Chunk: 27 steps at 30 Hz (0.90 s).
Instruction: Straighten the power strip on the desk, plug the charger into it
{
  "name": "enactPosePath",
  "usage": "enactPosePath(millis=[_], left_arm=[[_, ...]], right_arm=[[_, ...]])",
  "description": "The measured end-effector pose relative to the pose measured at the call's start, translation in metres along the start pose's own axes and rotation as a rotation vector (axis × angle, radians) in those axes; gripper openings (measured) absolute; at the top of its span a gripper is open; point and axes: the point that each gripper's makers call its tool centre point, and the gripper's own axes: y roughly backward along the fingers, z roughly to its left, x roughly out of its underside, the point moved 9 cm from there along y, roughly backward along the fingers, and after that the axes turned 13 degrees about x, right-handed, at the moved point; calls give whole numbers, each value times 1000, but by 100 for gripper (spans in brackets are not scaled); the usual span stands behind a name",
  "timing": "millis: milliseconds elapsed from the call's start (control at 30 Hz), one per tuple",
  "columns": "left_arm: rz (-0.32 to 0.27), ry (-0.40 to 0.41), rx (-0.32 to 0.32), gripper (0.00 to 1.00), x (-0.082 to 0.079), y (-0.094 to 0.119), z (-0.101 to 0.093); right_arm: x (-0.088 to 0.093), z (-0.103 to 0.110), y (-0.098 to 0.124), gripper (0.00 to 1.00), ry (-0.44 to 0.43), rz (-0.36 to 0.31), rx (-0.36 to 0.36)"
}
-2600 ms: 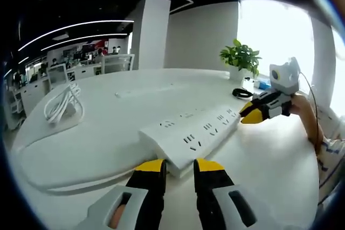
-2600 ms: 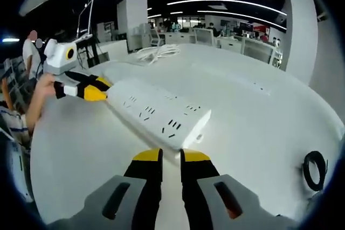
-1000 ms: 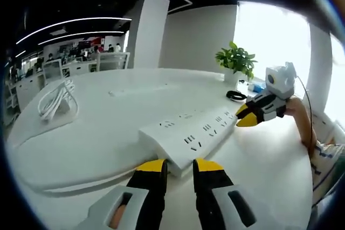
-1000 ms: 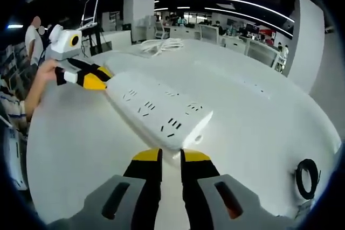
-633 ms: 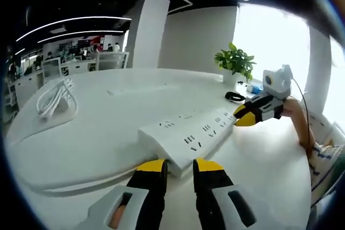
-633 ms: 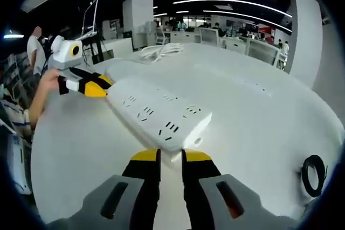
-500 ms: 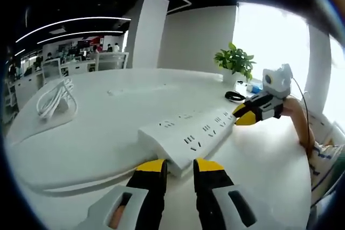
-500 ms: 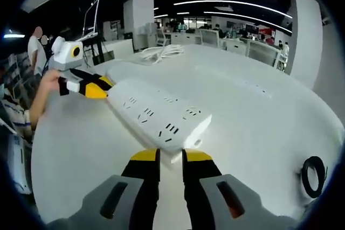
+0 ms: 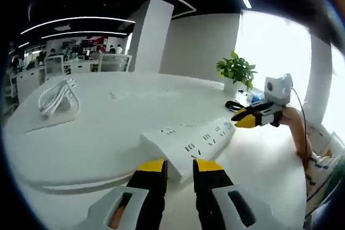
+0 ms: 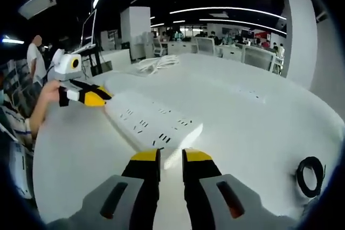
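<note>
In the left gripper view the left gripper (image 9: 179, 166) has its jaws nearly closed, a narrow gap between the yellow tips and nothing in it; the near end of the strip (image 9: 188, 141) lies just past them at 12 o'clock. In the right gripper view the right gripper (image 10: 171, 157) is the same, tips nearly together and empty, with the strip's other end just ahead at 12.

The strip's long axis runs between the two grippers. Seen from the left gripper it slants away toward 1 to 2 o'clock, where the right gripper's tips hover above its far end. From the right gripper it slants toward 10 to 11, ending at the left gripper's tips. Each gripper is thus nearest one end, which suits pushing the ends to turn it.

The strip lies flat, sockets up, on the desk (image 9: 97, 127), with open white surface around it. A coiled white cable (image 9: 58, 92) sits well off at 10 o'clock in the left gripper view; a black cord (image 10: 310, 175) lies at 3 o'clock in the right. I cannot pick out a charger for certain.
</note>
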Motion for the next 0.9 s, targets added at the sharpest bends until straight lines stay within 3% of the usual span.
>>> enactPosePath(millis=[367,600,900], left_arm=[[-27,-28,33,20,4,-13,-16],[-60,24,129,20,8,-20,-25],[-63,14,136,20,7,-19,-27]], right_arm=[[-7,-21,6,15,-32,-60,79],[-4,-45,9,16,-46,-86,186],[3,-88,18,15,-128,-113,338]])
